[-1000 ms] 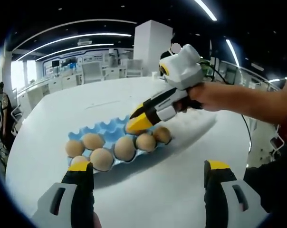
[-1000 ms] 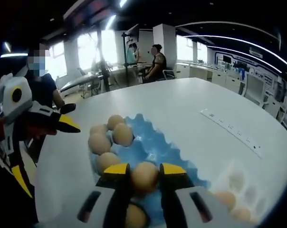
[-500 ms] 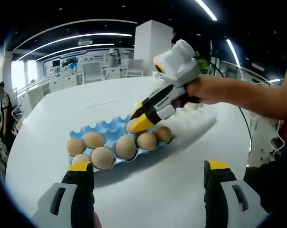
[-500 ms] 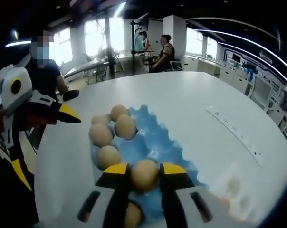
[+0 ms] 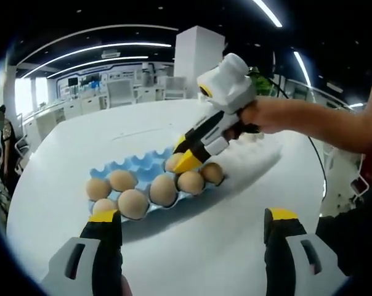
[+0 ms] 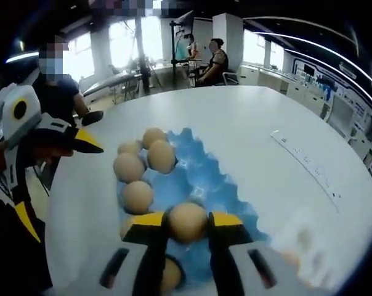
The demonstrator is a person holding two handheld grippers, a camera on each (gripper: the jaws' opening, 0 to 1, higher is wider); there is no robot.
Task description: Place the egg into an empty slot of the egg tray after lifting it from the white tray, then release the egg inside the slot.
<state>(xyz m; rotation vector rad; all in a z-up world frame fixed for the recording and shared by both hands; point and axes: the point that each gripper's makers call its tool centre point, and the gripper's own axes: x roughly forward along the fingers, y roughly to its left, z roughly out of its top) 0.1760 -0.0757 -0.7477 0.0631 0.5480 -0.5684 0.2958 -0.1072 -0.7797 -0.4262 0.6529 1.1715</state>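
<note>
The right hand-held gripper [image 6: 187, 223] reached steeply down over the blue egg tray [image 6: 201, 179], jaws clamped on an egg [image 6: 187, 221]. Since a second earlier it had tipped steeper. The left hand-held gripper [image 5: 192, 227] hovered wide above the bench [image 5: 192, 246]. Six eggs sat in slots.

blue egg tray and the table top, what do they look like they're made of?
Egg tray: likely thin moulded plastic, going by the saturated blue, the slight gloss in the cups and the sharp scalloped rim; dyed pulp can't be ruled out. Table: smooth white top, probably laminate or painted board, with an even, soft sheen and no visible grain. The egg in the right gripper looks like a real matte brown shell.
</note>
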